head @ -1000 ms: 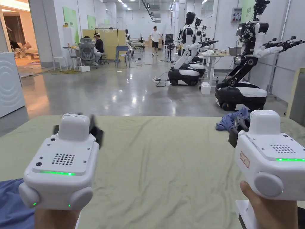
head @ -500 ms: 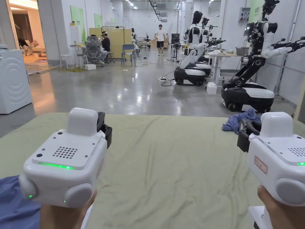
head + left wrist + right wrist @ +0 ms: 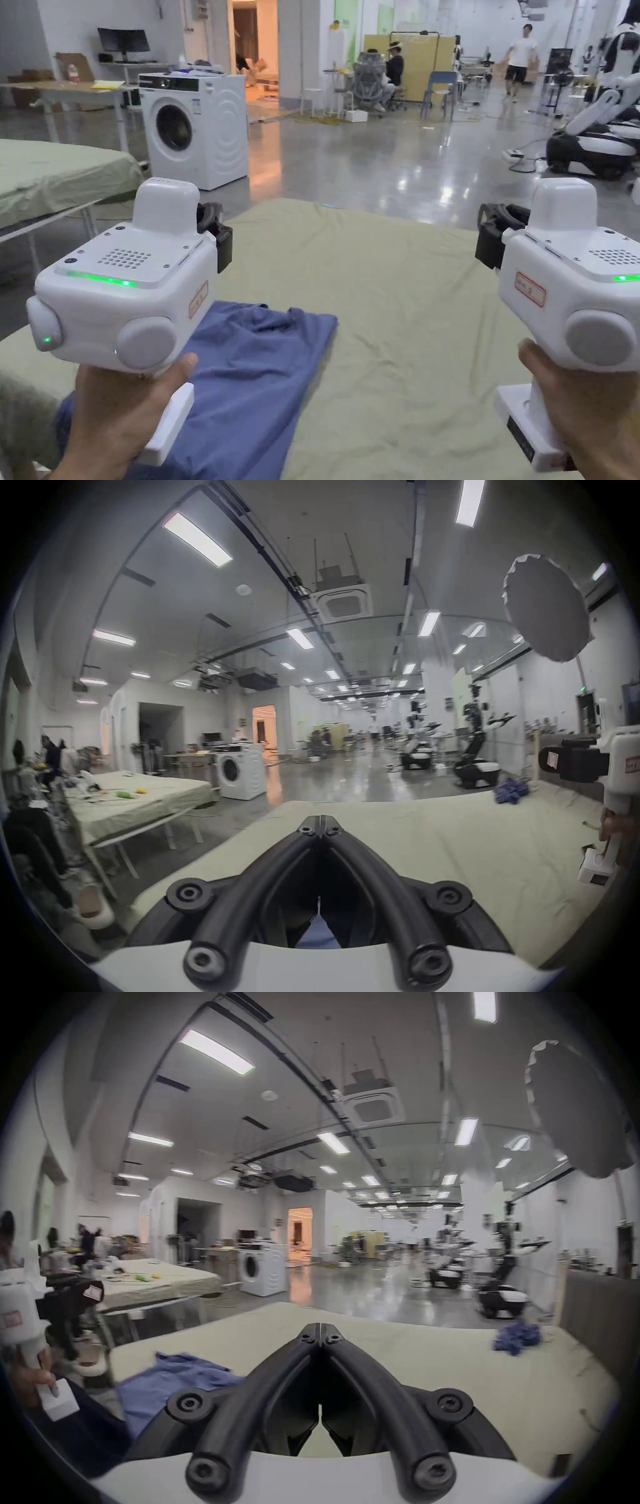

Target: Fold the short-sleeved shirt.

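At the far left, a second green-covered counter (image 3: 56, 178) stands apart from mine, with a strip of bare floor between, and a white washing machine (image 3: 195, 128) sits beyond that gap. My left hand (image 3: 115, 419) grips the handle of the left tool (image 3: 320, 823), held level above the near-left part of my counter (image 3: 406, 300) and pointing away from me; in the left gripper view its two black jaws meet at the tips with nothing between them. Below that tool lies the blue short-sleeved shirt (image 3: 250, 381), flat on the green cover, reaching from the near edge at my left toward the middle, its right edge straight and its far edge slightly rumpled. To the right of the shirt the cover is open and only lightly creased, running out to the far edge, where polished concrete floor (image 3: 375, 169) begins. My right hand (image 3: 590, 419) holds the right tool (image 3: 320, 1333) at about the same height as the left one and well apart from it, also aimed forward; in the right gripper view its jaws are closed tip to tip, holding nothing. Near the counter's far-right corner sits a crumpled blue garment (image 3: 517, 1333), well clear of both tools. Past it, wheeled robots (image 3: 594, 147) are parked on the floor, and a person (image 3: 519, 53) walks in the distance.
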Tool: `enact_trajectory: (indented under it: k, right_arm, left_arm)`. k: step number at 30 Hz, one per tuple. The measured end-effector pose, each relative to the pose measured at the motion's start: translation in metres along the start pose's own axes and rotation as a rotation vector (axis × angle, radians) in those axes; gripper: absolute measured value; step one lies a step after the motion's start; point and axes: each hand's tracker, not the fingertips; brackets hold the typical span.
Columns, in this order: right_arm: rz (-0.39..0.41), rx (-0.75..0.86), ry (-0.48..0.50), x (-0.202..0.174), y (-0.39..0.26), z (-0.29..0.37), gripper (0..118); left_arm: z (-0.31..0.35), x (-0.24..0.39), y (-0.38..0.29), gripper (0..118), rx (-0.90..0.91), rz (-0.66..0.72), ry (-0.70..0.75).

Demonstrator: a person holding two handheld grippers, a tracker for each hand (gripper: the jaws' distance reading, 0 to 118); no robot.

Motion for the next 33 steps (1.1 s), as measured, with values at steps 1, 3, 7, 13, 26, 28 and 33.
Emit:
enact_trajectory:
  k: [1,3,7,13,26,28,33]
  right_arm:
    - [-0.018,-0.003,0.045,-0.017,0.0,-0.009,1]
    - [-0.063,-0.006,0.118,-0.05,0.001,-0.03,1]
    - [-0.097,-0.047,0.234,-0.089,-0.003,-0.052,1]
    - [-0.06,-0.071,0.249,-0.099,-0.01,-0.064,1]
    - [-0.054,-0.234,0.304,-0.099,-0.036,-0.071,1]
    - [-0.048,-0.243,0.305,-0.097,-0.04,-0.069,1]
    - [-0.049,-0.259,0.307,-0.093,-0.046,-0.071,1]
  left_arm:
    - [0.005,-0.013,0.0,0,-0.01,-0.008,0.028]
    - [0.017,-0.041,0.0,0,-0.042,-0.01,0.072]
    - [0.033,-0.079,-0.002,0,-0.072,-0.032,0.134]
    - [0.021,-0.101,-0.003,0,-0.175,0.024,0.105]
    - [-0.186,-0.075,-0.086,0,-1.213,0.149,-0.105]
    - [-0.214,-0.077,-0.112,0,-1.199,0.22,-0.124]
    - [-0.243,-0.081,-0.132,0,-1.26,0.217,-0.067]
